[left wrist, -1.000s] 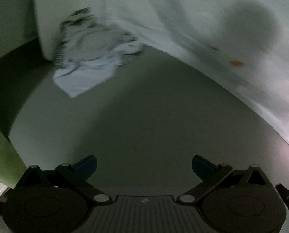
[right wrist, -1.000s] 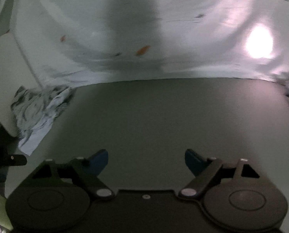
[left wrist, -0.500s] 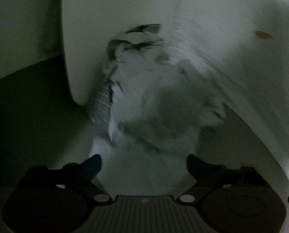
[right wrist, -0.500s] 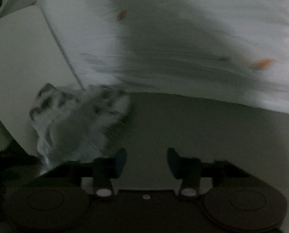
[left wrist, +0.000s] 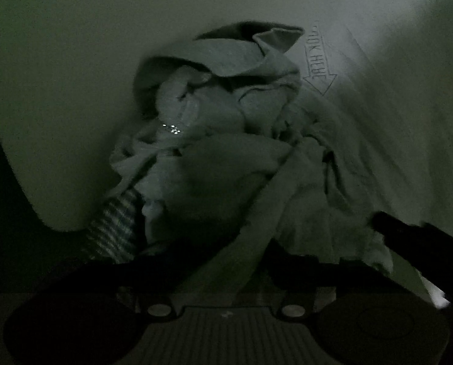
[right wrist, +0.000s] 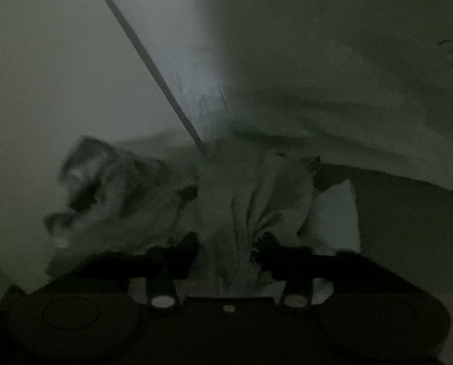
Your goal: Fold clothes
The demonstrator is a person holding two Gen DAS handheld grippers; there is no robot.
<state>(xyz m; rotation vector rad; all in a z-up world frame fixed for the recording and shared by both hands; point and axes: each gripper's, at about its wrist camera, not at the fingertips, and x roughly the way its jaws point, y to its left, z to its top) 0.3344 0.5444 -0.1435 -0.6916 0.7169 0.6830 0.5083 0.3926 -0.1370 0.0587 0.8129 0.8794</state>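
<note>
Crowding both dim, greenish fisheye views is a rumpled pile of clothes (left wrist: 226, 158), heaped where the dark table surface (right wrist: 409, 228) meets a pale upright board (left wrist: 59, 91) on the left and a draped white sheet (right wrist: 348, 76) behind; the light is low and much detail is lost.

From the left wrist camera, the left gripper (left wrist: 226, 261) sits low in the frame, pushed right up against the heap; a band of pale cloth runs down between its dark fingers (left wrist: 290, 258), but shadow hides the tips, so I cannot tell whether they are pinching the cloth or merely standing around it; a ribbed, striped cuff (left wrist: 114, 228) shows at the pile's lower left, and a hand-drawn arrow with lettering (left wrist: 317, 67) is marked on the sheet just behind the pile; a dark piece of the other tool juts in from the right edge.

From the right wrist camera, the right gripper (right wrist: 226, 255) has its two tongs drawn in against a gathered fold of light fabric (right wrist: 241, 213), which bunches and creases between them, so it is pinching the clothes; a darker patterned garment (right wrist: 98, 188), blurred, lies to the left against the board; a pale corner of cloth (right wrist: 333, 213) sticks out to the right over the table.
</note>
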